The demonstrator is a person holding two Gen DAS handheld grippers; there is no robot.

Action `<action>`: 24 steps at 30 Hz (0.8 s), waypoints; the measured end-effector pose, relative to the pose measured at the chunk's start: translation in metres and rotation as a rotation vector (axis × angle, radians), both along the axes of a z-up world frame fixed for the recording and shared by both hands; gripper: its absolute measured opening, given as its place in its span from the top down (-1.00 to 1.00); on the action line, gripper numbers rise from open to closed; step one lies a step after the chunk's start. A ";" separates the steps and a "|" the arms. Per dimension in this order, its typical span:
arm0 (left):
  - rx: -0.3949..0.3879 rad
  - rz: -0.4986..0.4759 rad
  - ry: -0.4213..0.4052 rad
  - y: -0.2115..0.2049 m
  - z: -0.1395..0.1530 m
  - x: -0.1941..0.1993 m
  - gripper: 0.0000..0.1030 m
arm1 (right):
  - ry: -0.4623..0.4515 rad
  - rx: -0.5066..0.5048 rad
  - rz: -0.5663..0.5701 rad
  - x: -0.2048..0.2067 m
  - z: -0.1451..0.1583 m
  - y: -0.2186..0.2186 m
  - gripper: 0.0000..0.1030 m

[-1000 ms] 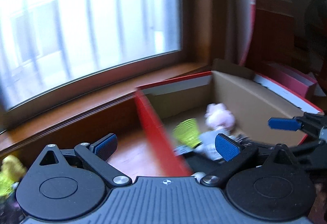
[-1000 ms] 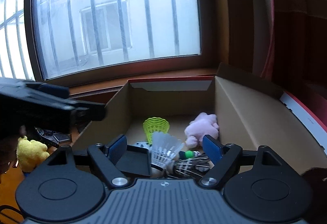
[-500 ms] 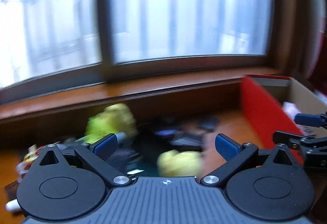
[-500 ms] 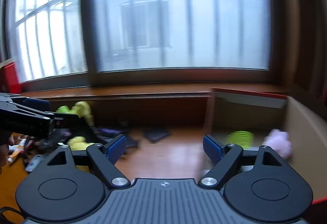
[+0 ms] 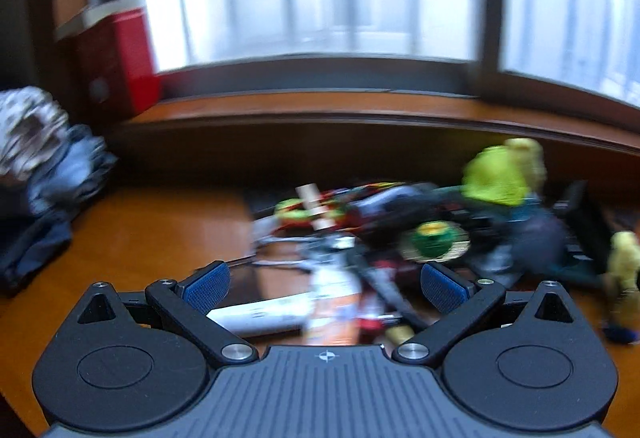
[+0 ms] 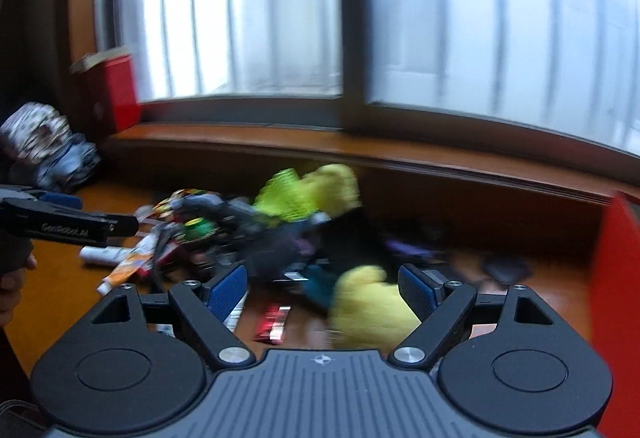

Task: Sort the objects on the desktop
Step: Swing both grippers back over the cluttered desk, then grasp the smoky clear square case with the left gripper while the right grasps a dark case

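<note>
A blurred pile of small objects (image 5: 384, 222) lies on the wooden desk (image 5: 152, 238). It holds a yellow-green plush (image 5: 500, 174), a round green item (image 5: 434, 242), a white tube (image 5: 256, 316) and an orange tube (image 5: 332, 306). My left gripper (image 5: 326, 288) hangs open above the tubes with nothing between its pads. My right gripper (image 6: 322, 289) is open too, over the right part of the pile (image 6: 240, 238), with a small yellow plush (image 6: 368, 306) below its right finger. The left gripper (image 6: 92, 212) shows at the left edge of the right wrist view.
The red side of the cardboard box (image 6: 612, 278) stands at the far right. A red container (image 5: 116, 58) sits on the window sill at the left. Crumpled cloth (image 5: 36, 142) lies at the desk's left end. Bare wood (image 5: 152, 238) lies between cloth and pile.
Both views have swung left, away from the cardboard box with the pink plush and shuttlecocks, to the pile on the desk. Both grippers stayed open and empty.
</note>
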State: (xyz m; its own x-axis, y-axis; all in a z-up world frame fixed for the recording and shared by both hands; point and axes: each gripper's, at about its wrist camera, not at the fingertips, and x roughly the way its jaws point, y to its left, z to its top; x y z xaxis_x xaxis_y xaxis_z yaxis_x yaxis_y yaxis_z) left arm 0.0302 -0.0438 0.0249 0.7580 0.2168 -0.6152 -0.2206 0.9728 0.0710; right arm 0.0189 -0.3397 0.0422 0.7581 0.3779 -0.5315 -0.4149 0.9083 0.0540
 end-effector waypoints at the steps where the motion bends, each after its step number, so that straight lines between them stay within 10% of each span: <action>1: 0.000 0.026 0.005 0.010 -0.004 0.001 -1.00 | 0.003 -0.006 0.020 0.001 -0.003 0.011 -0.64; 24: 0.000 0.188 0.129 0.087 -0.063 0.049 -0.99 | 0.045 -0.194 0.169 0.073 -0.036 0.107 -0.65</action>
State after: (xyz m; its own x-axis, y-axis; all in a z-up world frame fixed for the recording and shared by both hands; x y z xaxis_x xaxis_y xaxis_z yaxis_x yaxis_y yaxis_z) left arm 0.0794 0.0427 -0.0381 0.6194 0.3466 -0.7044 -0.3867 0.9155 0.1104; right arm 0.0914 -0.2326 0.0066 0.6669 0.3853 -0.6378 -0.5630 0.8213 -0.0926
